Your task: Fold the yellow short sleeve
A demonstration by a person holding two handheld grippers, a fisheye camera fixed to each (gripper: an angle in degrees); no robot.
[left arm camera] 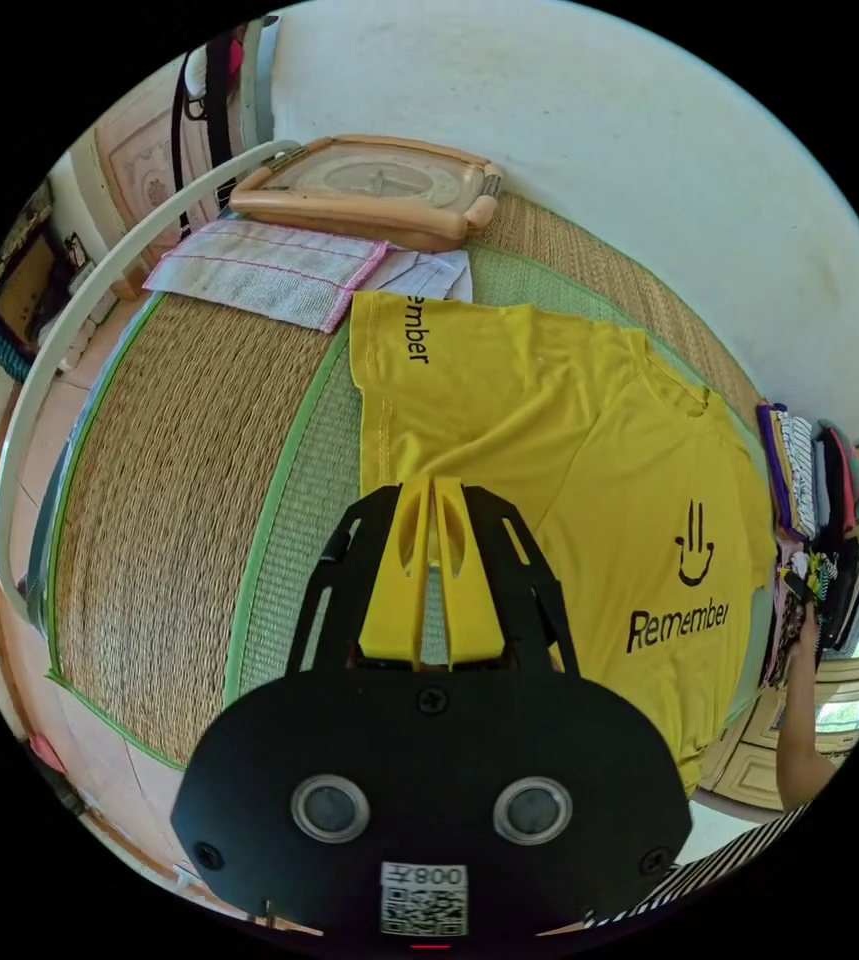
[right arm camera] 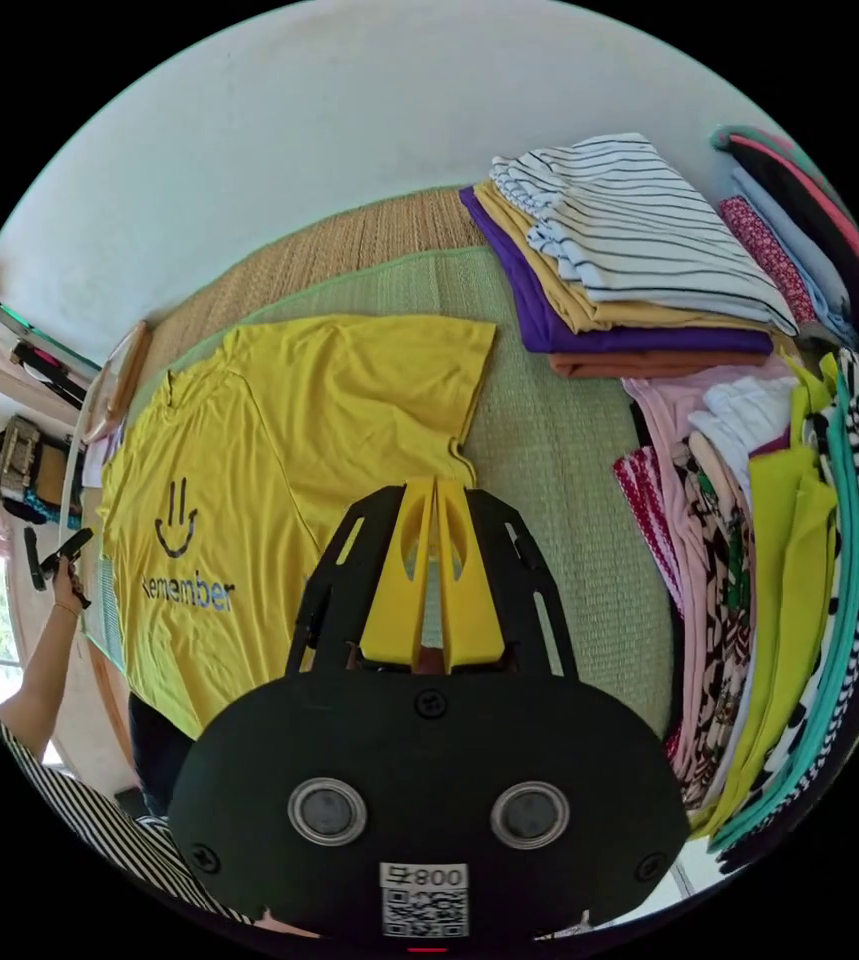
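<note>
Lying flat, one yellow shirt (left arm camera: 549, 440) on woven mat (left arm camera: 179, 480), two claws, left claw (left arm camera: 433, 490) and right claw (right arm camera: 435, 492), clenched empty

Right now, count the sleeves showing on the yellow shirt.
2: one sleeve lies toward the wooden board, the other sleeve toward the folded pile.

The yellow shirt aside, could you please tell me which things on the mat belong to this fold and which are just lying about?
Job:
yellow shirt, spread flat
left hand-held gripper
right hand-held gripper

Lying about:
folded stack
loose clothes pile
checked cloth
wooden frame
</note>
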